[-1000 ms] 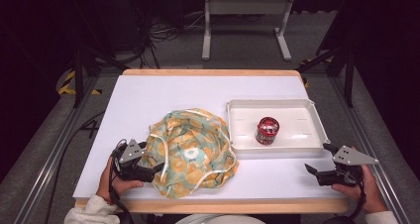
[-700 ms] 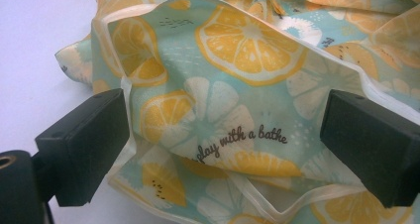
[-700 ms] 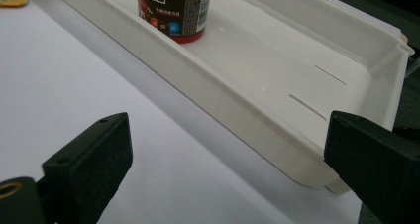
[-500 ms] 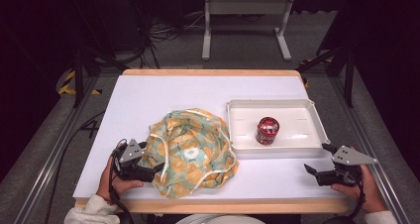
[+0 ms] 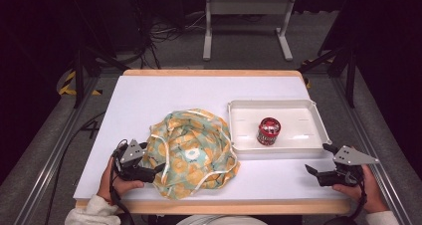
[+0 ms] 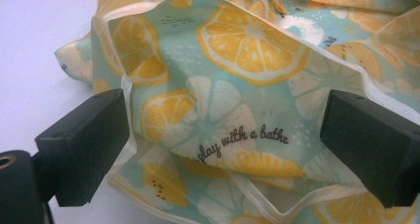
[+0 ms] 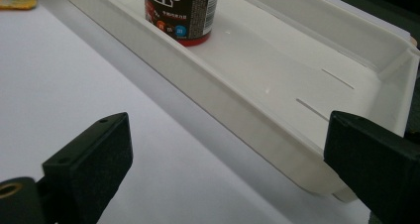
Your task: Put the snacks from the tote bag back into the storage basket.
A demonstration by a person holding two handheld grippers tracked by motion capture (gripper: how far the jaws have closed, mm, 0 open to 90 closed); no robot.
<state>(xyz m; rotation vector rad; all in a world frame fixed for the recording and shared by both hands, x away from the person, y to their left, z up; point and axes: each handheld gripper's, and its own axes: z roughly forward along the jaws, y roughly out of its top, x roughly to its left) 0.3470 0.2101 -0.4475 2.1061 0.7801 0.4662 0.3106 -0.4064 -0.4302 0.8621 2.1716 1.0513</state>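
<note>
1. Our landmark is the crumpled, soft cloth with yellow lemon slices on pale green and a cream ribbon edge (image 5: 194,153). It lies in a heap on the white table (image 5: 164,95), near the front edge.
2. Our left gripper (image 5: 158,168) sits at the left side of the cloth. Its black jaws are wide apart, with a fold of cloth bulging between them (image 6: 223,130). They are not pinching it yet.
3. We think the cloth is light and floppy. It will sag and slide, so it cannot break. The cream ribbon edge (image 6: 297,199) looks like the best place to pinch, since it is thicker there.
4. Right of the cloth stands a white plastic tray (image 5: 318,123) with a small red and brown jar (image 5: 268,131) inside.
5. Far right of the cloth, our right gripper (image 5: 318,161) hangs near the tray's front corner. Its jaws are apart and hold nothing.
</note>
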